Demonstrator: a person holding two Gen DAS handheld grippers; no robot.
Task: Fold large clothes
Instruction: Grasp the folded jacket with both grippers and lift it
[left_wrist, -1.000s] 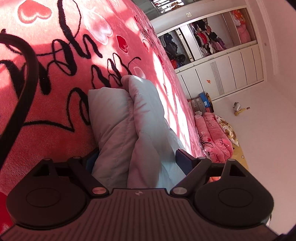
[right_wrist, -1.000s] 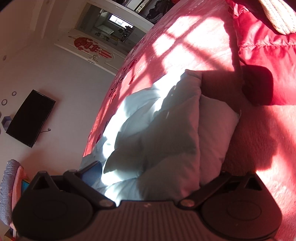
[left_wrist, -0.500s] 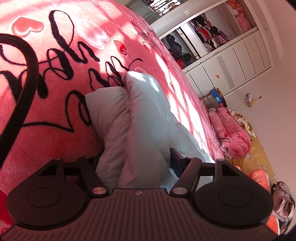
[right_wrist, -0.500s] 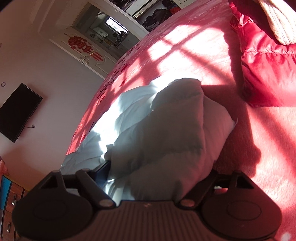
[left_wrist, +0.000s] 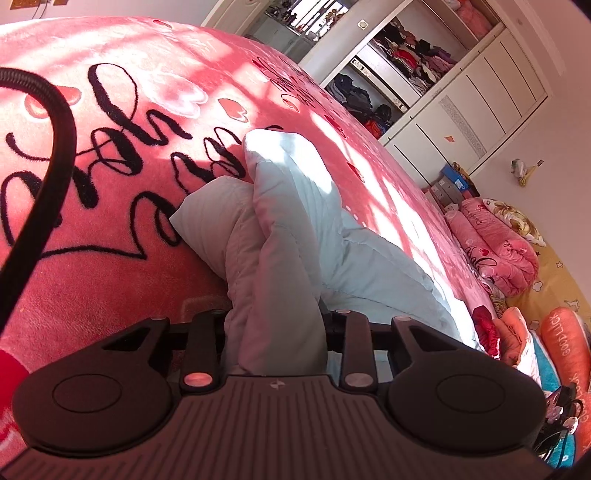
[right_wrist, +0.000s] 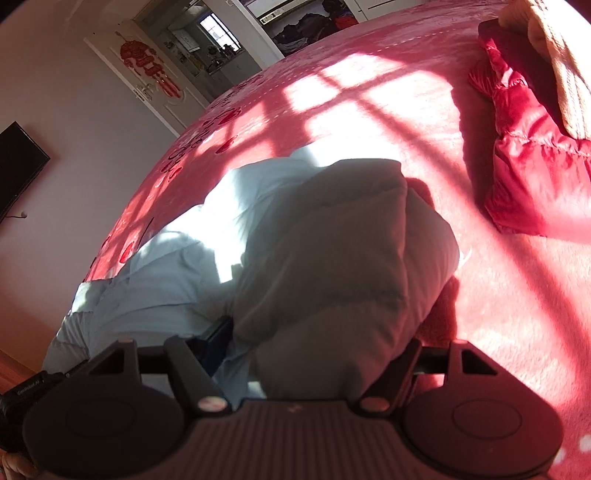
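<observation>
Here the pale grey padded garment (left_wrist: 295, 236) lies bunched on the pink blanket (left_wrist: 110, 258) of a bed, folded over itself in thick rolls, its far corner standing up in sunlight. In the right wrist view the same garment (right_wrist: 332, 266) heaps toward the camera, one flat part trailing left to the blanket's (right_wrist: 498, 314) edge.

Around it the blanket is bare on the side with the black script and hearts, and wide and sunlit beyond the heap. A red quilted jacket (right_wrist: 524, 177) lies well apart at the far right corner, a knitted piece (right_wrist: 554, 55) on top of it. Past the bed's edge are rolled pink bedding (left_wrist: 498, 243) on the floor and an open wardrobe (left_wrist: 424, 74).

The left gripper (left_wrist: 275, 321) points down at a slant, its jaws closing with a thick fold bunched between them and filling the gap. The right gripper (right_wrist: 317, 343) tilts down likewise, jaws closing around the wider heap, which spans the gap from finger to finger. A black cable (left_wrist: 55, 155) arcs over the blanket at left.
</observation>
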